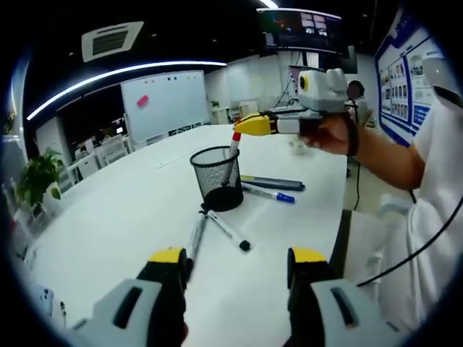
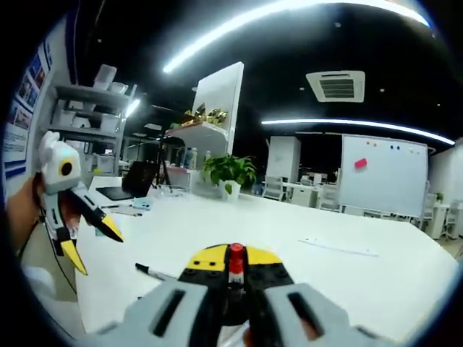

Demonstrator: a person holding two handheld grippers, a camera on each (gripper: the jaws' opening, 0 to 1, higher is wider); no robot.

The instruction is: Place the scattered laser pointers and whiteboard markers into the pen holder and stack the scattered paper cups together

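White table (image 1: 130, 210) carries a mesh holder (image 1: 217, 177). Right gripper (image 1: 249, 125) clamps a red-capped marker (image 1: 234, 144), tip hidden inside holder. Left gripper (image 1: 235, 267) open, empty.

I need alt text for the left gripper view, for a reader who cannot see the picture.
Over a white table, the right claw, held in a person's hand, lowers a red-capped marker into a black mesh pen holder. Several markers lie scattered around the holder. The left claw is open in the foreground.
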